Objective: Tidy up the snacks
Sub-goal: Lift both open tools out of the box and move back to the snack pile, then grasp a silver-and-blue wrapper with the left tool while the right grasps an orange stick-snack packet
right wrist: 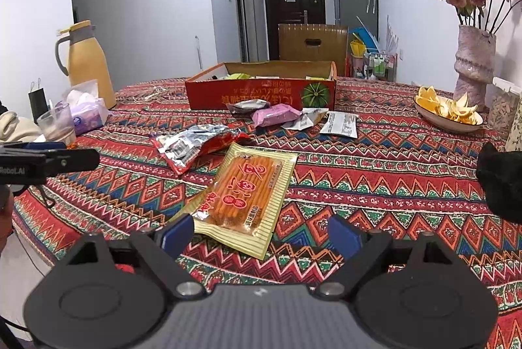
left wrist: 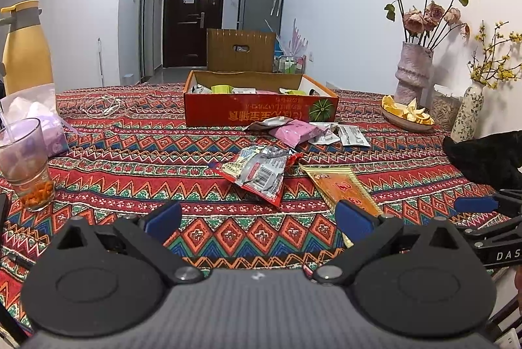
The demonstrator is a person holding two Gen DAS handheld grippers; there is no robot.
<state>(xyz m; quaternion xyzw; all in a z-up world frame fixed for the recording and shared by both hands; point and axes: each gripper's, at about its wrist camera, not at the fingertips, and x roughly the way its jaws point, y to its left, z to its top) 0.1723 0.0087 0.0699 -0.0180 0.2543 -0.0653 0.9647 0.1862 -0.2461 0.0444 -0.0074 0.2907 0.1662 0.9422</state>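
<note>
The desk point(right wrist: 375, 172), under a patterned cloth, fills the space ahead of both tools. Far beyond them stands the red cardboard box point(right wrist: 261, 94), open-topped with some packets already inside, so the sorting looks partly done. Loose snacks lie between box and tools: a pink packet point(right wrist: 275, 115) among smaller ones close to the box, then a crumpled red-and-silver bag point(right wrist: 195, 146) nearer in.

Nearest is the flat yellow packet of orange sticks point(right wrist: 248, 195), its near edge lying just in front of the right tool point(right wrist: 261, 236), whose jaws are released and wide, gripping nothing. The left tool point(left wrist: 257, 218) is likewise released and empty, the red-and-silver bag ahead of it.

The step in hand appears to be the approach for a pick. Next, the right tool probably needs to drop low and pinch the thin packet's edge.
</note>
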